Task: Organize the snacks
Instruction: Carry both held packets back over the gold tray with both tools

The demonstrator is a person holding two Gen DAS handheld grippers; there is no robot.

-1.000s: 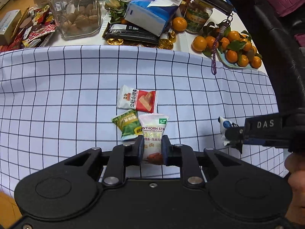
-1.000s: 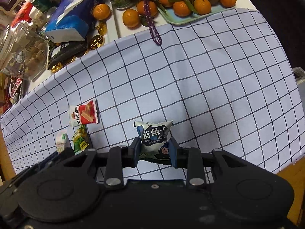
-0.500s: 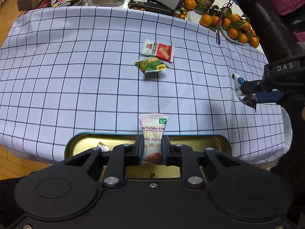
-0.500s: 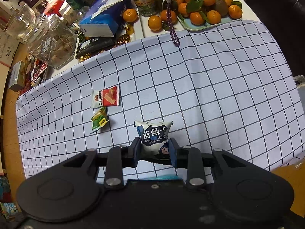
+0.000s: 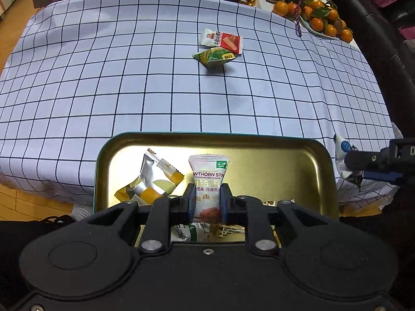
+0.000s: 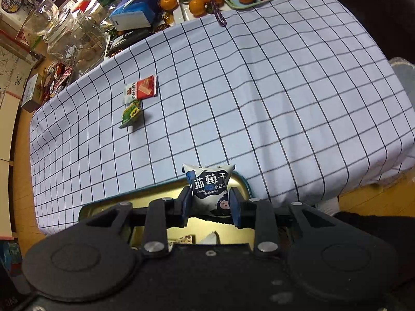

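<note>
My left gripper [image 5: 207, 202] is shut on a pink-white hawthorn strip packet [image 5: 209, 178], held over a gold metal tray [image 5: 298, 155] at the table's near edge. Several snack packets [image 5: 150, 181] lie in the tray. My right gripper [image 6: 208, 202] is shut on a white-and-blue dried blueberry packet [image 6: 208, 184], above the tray's far rim [image 6: 155, 186]. From the left wrist view that gripper shows at the right edge, its blueberry packet [image 5: 342, 155] just right of the tray. A red-white packet [image 5: 221, 40] and a green packet [image 5: 215, 56] lie on the checked cloth.
Beyond the checked tablecloth [image 5: 103, 77] the table's far side is crowded: glass jars [image 6: 75, 41], a blue tissue pack [image 6: 137, 7], a plate of tangerines [image 5: 324, 20], boxes and wrappers at the left. A dark sofa [image 5: 376, 39] runs along the right.
Both grippers have drawn back from the packets on the cloth toward the near table edge, each keeping its packet. The gold tray has come into view beneath them.
</note>
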